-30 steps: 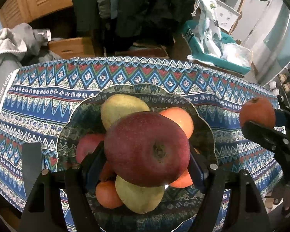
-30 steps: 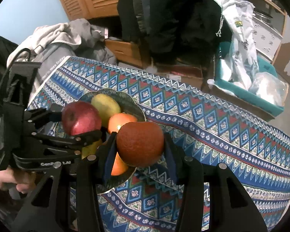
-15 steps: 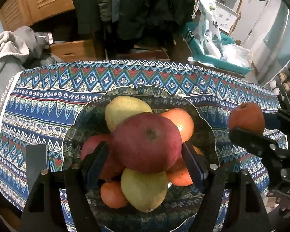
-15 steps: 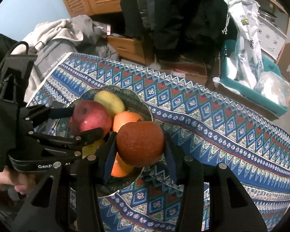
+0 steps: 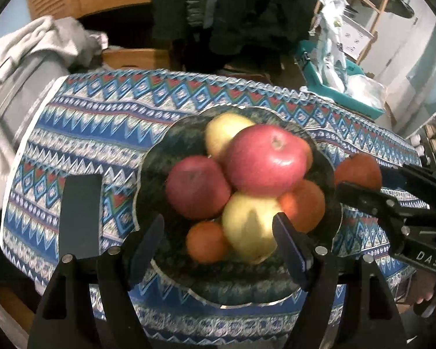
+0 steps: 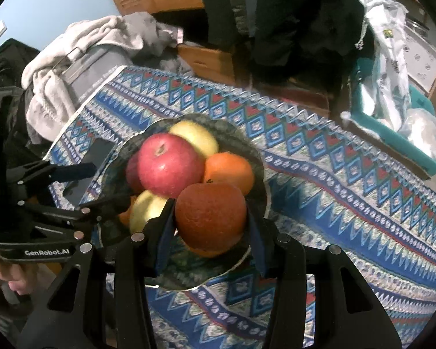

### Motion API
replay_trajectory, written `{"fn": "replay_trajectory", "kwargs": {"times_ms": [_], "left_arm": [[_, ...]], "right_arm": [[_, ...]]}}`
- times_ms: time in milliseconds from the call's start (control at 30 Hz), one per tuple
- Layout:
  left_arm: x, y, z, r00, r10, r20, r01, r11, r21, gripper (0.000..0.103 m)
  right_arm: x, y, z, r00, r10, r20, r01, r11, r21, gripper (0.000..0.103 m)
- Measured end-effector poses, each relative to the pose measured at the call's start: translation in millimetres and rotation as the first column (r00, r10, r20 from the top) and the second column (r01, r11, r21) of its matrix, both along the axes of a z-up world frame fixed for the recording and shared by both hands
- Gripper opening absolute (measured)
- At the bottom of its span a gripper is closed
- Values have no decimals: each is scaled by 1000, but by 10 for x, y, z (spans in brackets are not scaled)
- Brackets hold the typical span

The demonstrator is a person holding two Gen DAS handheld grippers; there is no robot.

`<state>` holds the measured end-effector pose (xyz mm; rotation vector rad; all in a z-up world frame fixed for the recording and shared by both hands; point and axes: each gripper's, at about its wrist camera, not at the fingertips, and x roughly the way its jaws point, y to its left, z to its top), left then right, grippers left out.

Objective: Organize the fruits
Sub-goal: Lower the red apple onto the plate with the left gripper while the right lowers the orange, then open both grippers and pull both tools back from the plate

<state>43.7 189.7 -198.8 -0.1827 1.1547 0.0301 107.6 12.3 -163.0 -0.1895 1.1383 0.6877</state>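
A: So, what does the right gripper (image 6: pixel 210 224) hold?
B: It clamps a dark orange (image 6: pixel 210 213), at 5 o'clock of the bowl (image 6: pixel 258 171).
A: And the left gripper (image 5: pixel 218 232)?
B: Wide, holding nothing; the red apple (image 5: pixel 266 160) lies on top of the pile

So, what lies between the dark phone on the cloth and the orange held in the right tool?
The fruit bowl, heaped with fruit, fills that stretch. The left wrist view shows it.
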Motion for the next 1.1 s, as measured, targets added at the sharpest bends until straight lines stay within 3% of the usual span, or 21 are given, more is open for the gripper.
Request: {"fn": "replay_trajectory", "kwargs": {"times_ms": [233,567,833,1100], "left_arm": [[-176,95,-20,999,46,-9,-46,999,-12,79],[-280,146,6,996,87,-26,-88,995,-38,79],[-352,143,89,996,90,-18,-90,995,-42,79],[-413,137,387,993,108,46,-107,994,-38,79]], "right_arm": [[-227,215,-129,997,62,-35,-63,998,-23,45],[-305,256,-307,995,60,-81,-64,997,-47,48],[-253,172,-98,998,39,-56,-39,999,1,48],[-236,58,264,1000,3,11,-3,1000,27,49]]}}
